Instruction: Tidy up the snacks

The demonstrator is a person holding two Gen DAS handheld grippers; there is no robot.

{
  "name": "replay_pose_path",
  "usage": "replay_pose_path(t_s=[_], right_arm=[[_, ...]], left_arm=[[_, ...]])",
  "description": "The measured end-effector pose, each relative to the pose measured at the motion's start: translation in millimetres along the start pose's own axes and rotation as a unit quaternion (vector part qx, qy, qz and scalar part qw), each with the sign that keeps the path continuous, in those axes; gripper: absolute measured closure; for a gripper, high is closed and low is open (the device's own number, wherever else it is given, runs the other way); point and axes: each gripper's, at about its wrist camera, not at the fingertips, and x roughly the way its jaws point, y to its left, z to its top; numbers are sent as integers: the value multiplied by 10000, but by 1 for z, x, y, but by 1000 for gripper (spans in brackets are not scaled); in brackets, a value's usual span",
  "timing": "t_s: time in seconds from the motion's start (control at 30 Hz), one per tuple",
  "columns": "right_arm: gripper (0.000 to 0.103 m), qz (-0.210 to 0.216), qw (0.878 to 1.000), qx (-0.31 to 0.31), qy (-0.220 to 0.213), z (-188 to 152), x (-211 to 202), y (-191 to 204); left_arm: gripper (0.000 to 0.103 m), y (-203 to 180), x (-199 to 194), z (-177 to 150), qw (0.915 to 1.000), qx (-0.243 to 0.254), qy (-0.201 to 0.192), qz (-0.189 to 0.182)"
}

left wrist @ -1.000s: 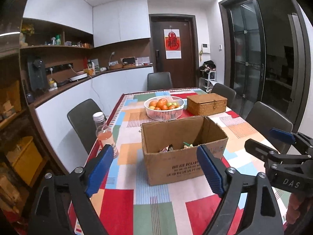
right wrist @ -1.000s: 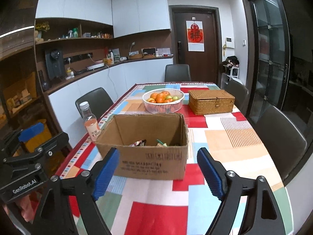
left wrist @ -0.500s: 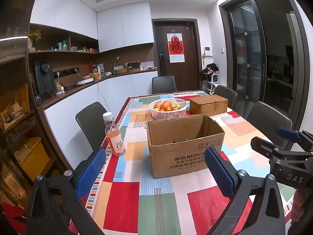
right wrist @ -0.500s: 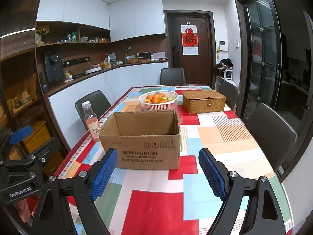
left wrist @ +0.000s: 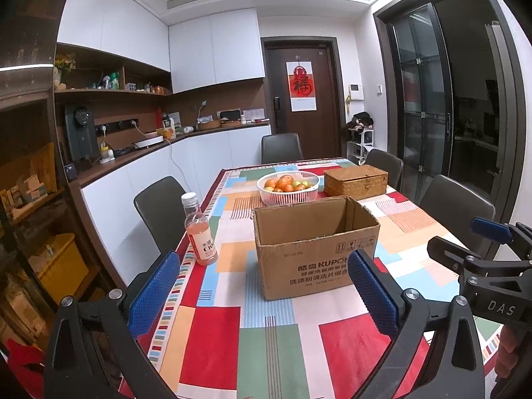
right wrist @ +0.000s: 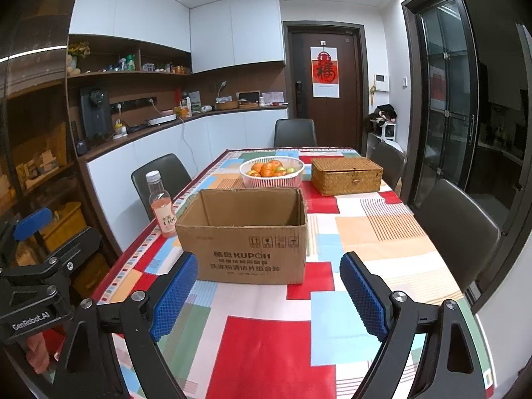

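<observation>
An open cardboard box (left wrist: 316, 249) stands on the table with the patchwork cloth (left wrist: 266, 326); it also shows in the right wrist view (right wrist: 246, 236). Its inside is hidden from here. My left gripper (left wrist: 262, 286) is open and empty, held back from the box near the table's front edge. My right gripper (right wrist: 269, 292) is open and empty, also short of the box. Each gripper shows at the edge of the other's view: the right gripper (left wrist: 492, 252) and the left gripper (right wrist: 40, 246).
A pink drink bottle (left wrist: 199, 232) stands left of the box. A white basket of fruit (left wrist: 287, 186) and a closed wicker box (left wrist: 355, 179) stand behind it. Dark chairs (left wrist: 163, 209) ring the table. A counter and shelves run along the left wall.
Both grippers have drawn back and lowered from over the box, so its contents no longer show. Both stay open and empty.
</observation>
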Motion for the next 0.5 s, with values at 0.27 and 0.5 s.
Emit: replay_pose_path(t_s=[0.27,0.5], right_arm=[[15,-1,10000,-13,17,-2,-2,1],[15,-39,10000,-55,0,-6,-3,2]], left_arm=[[0,-1,-1,-1,10000,-14,-9,86],[0,0,0,-1,9999,-52,10,120]])
